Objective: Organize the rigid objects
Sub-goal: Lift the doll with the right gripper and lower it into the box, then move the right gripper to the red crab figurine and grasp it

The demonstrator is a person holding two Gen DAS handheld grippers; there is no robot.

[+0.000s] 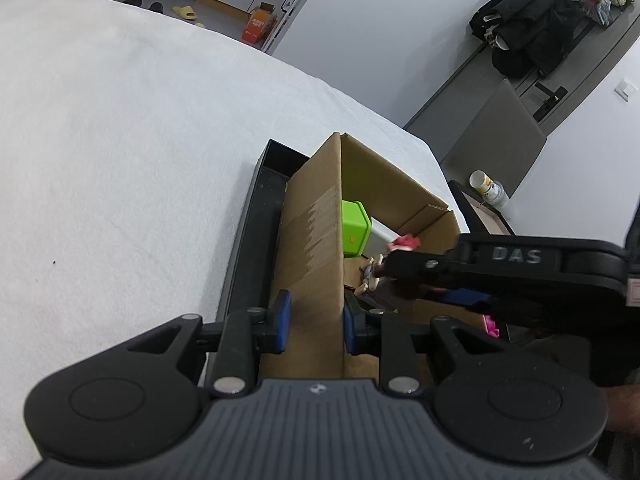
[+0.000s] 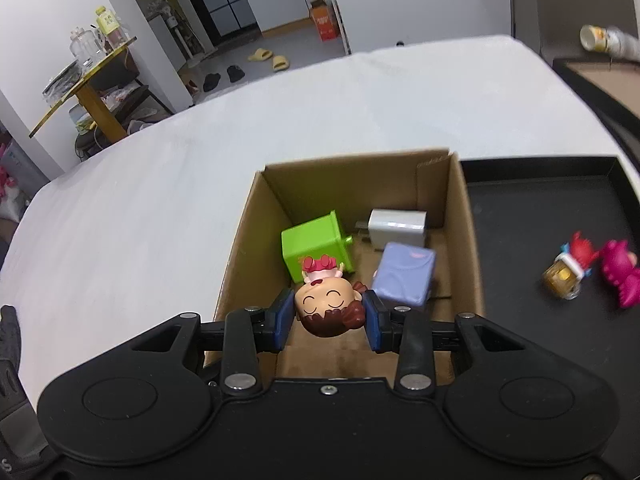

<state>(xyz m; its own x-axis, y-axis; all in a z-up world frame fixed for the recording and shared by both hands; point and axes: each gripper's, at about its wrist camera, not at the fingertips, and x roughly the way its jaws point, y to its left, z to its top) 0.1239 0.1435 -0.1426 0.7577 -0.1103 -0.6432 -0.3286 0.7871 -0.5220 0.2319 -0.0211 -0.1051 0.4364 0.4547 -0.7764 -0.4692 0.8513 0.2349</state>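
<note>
- Right tool (image 2: 328,314): the two blue pads pinch a small doll (image 2: 329,304) by the sides of its head. The doll hangs upside down, face toward the camera, red dress pointing to 12 o'clock.
- The doll is held above the open cardboard box (image 2: 240,240), over its near end.
- Box contents: a green cube (image 2: 314,246) at 11 o'clock from the doll, a white charger (image 2: 396,226) at 1 o'clock, and a lilac block (image 2: 404,276) just beside the doll at 3 o'clock.
- Left tool (image 1: 316,322): the pads straddle the near wall of the box (image 1: 316,240), partly spread. Whether the pads touch the cardboard cannot be told.
- In the left wrist view the right tool (image 1: 394,268) reaches in from 3 o'clock over the box.
- The box stands on a black tray (image 2: 520,208) on the white worktop (image 2: 160,180).
- On the tray, at 3 o'clock from the box, lie a red figure (image 2: 570,266) and a pink figure (image 2: 620,274), just beside each other.
</note>
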